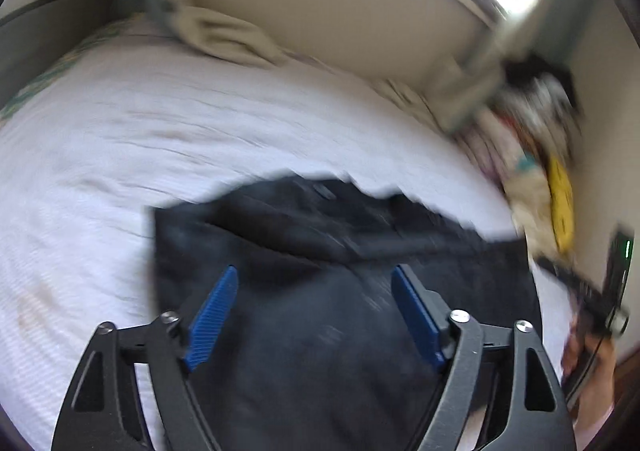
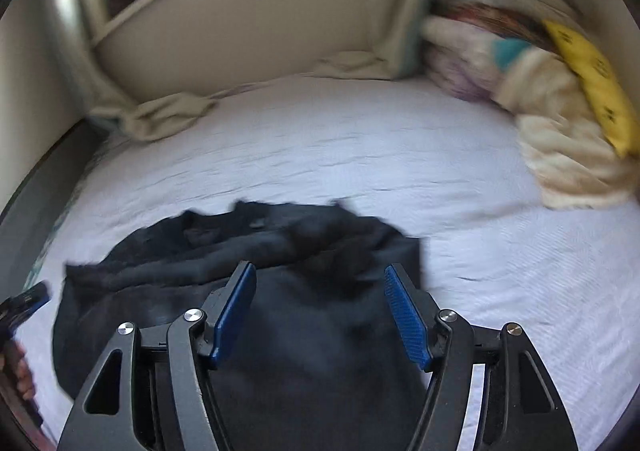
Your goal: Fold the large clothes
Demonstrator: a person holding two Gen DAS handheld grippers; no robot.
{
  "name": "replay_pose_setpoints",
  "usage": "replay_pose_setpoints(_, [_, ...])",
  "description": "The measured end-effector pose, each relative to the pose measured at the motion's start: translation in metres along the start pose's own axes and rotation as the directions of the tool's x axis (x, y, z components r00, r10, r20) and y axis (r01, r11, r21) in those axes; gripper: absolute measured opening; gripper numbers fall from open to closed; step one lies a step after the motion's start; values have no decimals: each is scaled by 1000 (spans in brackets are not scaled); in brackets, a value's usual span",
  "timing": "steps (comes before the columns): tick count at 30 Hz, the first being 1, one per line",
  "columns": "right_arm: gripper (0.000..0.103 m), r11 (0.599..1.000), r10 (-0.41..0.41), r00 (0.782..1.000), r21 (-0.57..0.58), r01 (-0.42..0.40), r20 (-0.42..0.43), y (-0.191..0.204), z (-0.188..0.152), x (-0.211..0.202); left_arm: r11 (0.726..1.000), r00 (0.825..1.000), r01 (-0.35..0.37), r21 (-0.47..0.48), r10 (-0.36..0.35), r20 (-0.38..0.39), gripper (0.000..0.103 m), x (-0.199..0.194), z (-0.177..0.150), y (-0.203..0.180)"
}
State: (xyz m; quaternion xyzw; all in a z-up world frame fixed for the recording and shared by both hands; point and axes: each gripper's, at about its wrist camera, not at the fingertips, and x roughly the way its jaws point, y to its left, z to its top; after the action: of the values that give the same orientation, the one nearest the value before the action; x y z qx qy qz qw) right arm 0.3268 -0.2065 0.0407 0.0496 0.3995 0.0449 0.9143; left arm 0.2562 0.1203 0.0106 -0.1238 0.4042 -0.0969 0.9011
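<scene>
Crowding bed's far edge (image 2: 280,139): bedding heap (image 2: 560,139)

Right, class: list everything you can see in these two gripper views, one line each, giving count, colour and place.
Garment: one, black, lying rumpled on the bed below both grippers.
Bed sheet: one, white, covering the bed.
Blanket: one, beige, bunched by the far wall.
Bedding pile: one, cream and mixed colours, far right.
Cushion: one, yellow, on that pile.
Left gripper: blue pads, open, nothing held.
Right gripper: blue pads, open, nothing held.
</scene>
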Motion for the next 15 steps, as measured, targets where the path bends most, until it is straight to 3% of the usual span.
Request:
replay_pose_setpoints(1, [66,997,49,999,-52,-50,-19,19,-6,6,999,999,-12,38,13,-29,84,11,-5,-10])
replay_pose_setpoints(3, [66,990,67,996,-124,-74,-60,44,-14,20,993,994,-59,104,69,-90,85,35,-17,-22])
replay_pose_setpoints(6, [66,966,-14,992,-259,-19,-124,78,-40,50,976,976,-140,168,165,-139,89,63,-36,-22])
replay_pose_setpoints(9, [66,951,-68,987,-309,20,-144,81,-56,68,975,976,-138,173,163,-142,92,67,-43,-17])
replay_pose_setpoints(15, [66,957,-68,980,-290,11,-188,72,-77,89,971,975,-143,191,171,-139,92,81,-53,-17])
